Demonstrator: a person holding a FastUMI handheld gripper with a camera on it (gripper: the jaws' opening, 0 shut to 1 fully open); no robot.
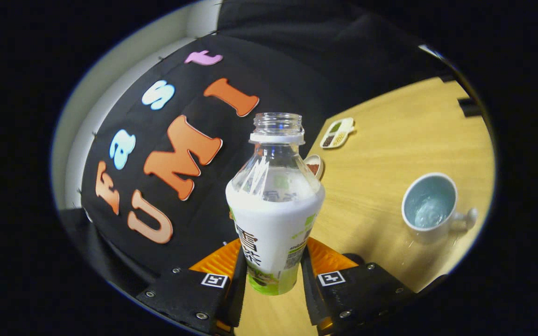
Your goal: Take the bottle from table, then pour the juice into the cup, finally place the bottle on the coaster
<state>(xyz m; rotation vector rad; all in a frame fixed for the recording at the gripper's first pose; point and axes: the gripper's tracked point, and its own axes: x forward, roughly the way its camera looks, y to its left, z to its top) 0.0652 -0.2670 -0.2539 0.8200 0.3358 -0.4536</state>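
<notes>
Since our tool point(273, 275) clamps the uncapped bottle point(274, 210) aloft, pouring into the cup point(430, 205) and reaching the coaster remain.

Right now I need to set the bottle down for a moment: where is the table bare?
The gripper is shut on the bottle. Bare wood lies between bottle and cup, and beyond the cup toward the sectioned tray. It is tighter by the small dish behind the bottle.
</notes>
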